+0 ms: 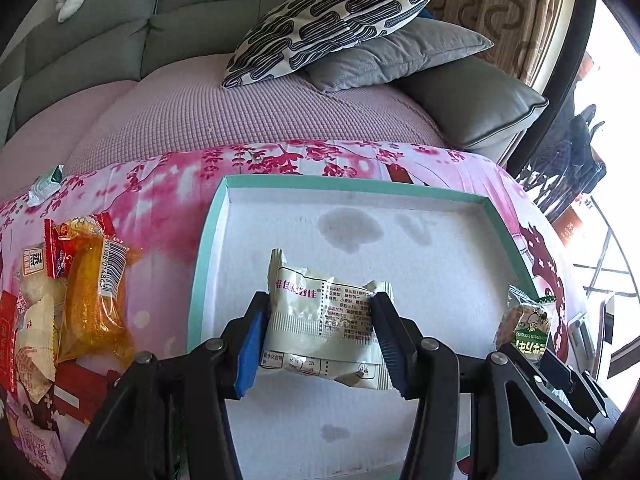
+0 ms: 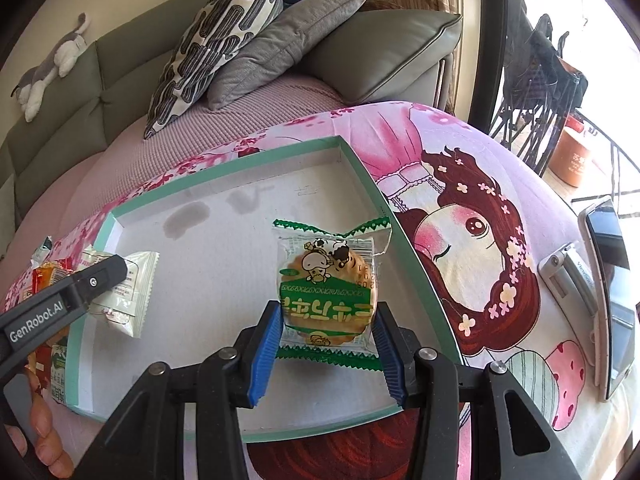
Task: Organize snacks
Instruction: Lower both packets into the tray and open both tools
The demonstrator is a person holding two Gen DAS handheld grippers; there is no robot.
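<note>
My left gripper point(image 1: 320, 320) is shut on a white snack packet point(image 1: 324, 316) and holds it over the shallow white box with a teal rim point(image 1: 208, 248). My right gripper point(image 2: 328, 324) is shut on a green-and-white rice cracker packet point(image 2: 328, 280), over the right part of the same box point(image 2: 360, 160). The right gripper and its cracker packet point(image 1: 528, 328) show at the right edge of the left wrist view. The left gripper point(image 2: 104, 276) with the white packet point(image 2: 128, 292) shows at the left of the right wrist view.
A pile of loose snacks point(image 1: 80, 292) lies on the pink printed cloth point(image 1: 160, 200) left of the box, with a small green packet point(image 1: 44, 188) further back. A phone point(image 2: 608, 280) lies right of the box. Sofa cushions point(image 1: 340, 24) are behind.
</note>
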